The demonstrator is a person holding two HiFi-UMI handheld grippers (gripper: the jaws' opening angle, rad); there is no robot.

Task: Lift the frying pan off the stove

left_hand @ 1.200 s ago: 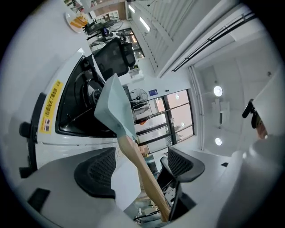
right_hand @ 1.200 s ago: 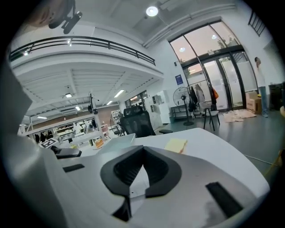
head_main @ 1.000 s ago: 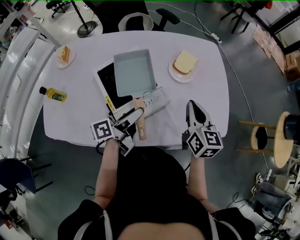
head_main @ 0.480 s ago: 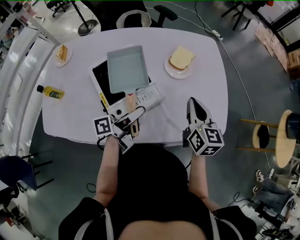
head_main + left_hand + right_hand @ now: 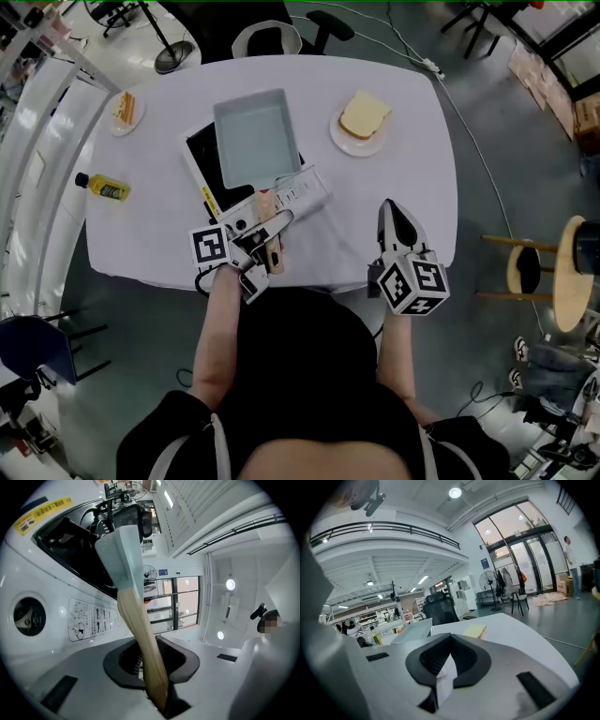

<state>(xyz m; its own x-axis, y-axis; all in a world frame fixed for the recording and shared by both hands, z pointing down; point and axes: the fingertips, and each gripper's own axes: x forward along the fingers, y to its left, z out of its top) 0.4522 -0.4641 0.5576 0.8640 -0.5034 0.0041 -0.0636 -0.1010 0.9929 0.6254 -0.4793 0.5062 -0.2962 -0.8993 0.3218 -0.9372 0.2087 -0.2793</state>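
Wooden handle (image 5: 140,639) at pan's (image 5: 251,138) six o'clock: left tool (image 5: 274,234) has just closed onto it. Next, lift level. Right tool's (image 5: 391,210) jaws sit together.

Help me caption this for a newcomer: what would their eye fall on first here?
The pale blue square frying pan sits on the stove, its wooden handle pointing at the person. The left gripper has just been closing its jaws on that handle and now clamps it. The right gripper hangs empty, jaws together, above the white table.
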